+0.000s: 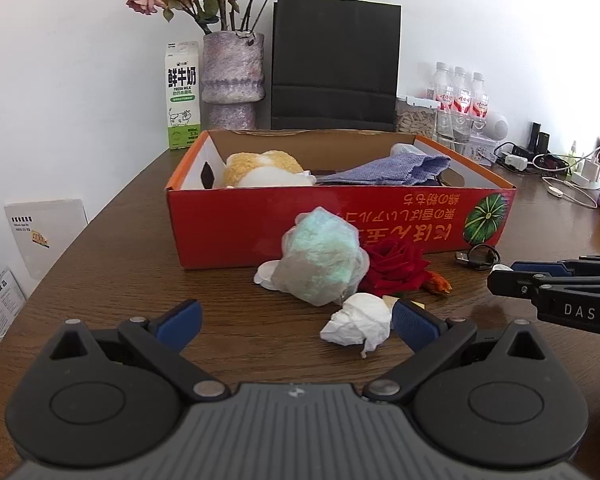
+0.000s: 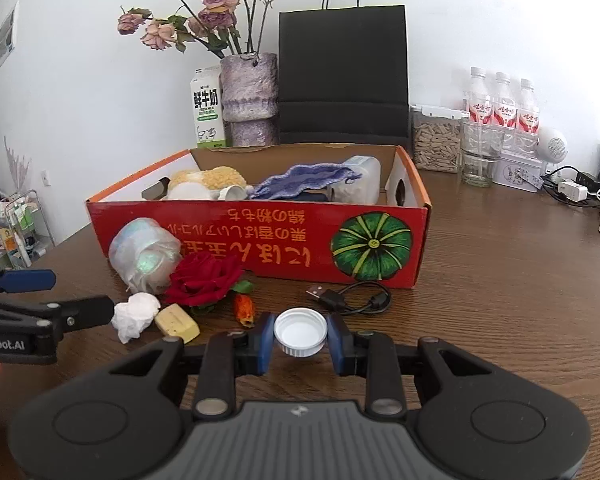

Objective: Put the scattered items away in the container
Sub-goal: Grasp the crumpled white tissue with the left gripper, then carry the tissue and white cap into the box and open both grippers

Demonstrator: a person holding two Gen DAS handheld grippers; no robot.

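Left claw (image 1: 296,322) hangs with its blue pads spread wide, gripping nothing, just above the brown wooden surface (image 1: 140,280) near its front edge. Beside its right pad lies a crumpled white tissue (image 1: 358,324). Behind the tissue, a mint-green fluffy bundle in clear plastic wrap (image 1: 320,258) sits against the front wall of the red cardboard box printed with a green pumpkin (image 1: 420,216). Next comes a red rose head (image 2: 204,280), touching the bundle, with a pale yellow block (image 2: 177,322) in front of it and a small orange dried bit (image 2: 244,310) to the right. Further right, a black USB cable (image 2: 352,300) lies coiled just before the box front. Right claw (image 2: 300,338) is clamped on a white plastic bottle cap (image 2: 300,332), its open side up, held between both blue pads near the front edge. Inside the box rest a yellow-and-white plush toy (image 1: 260,168) and a folded lavender cloth (image 1: 392,170).
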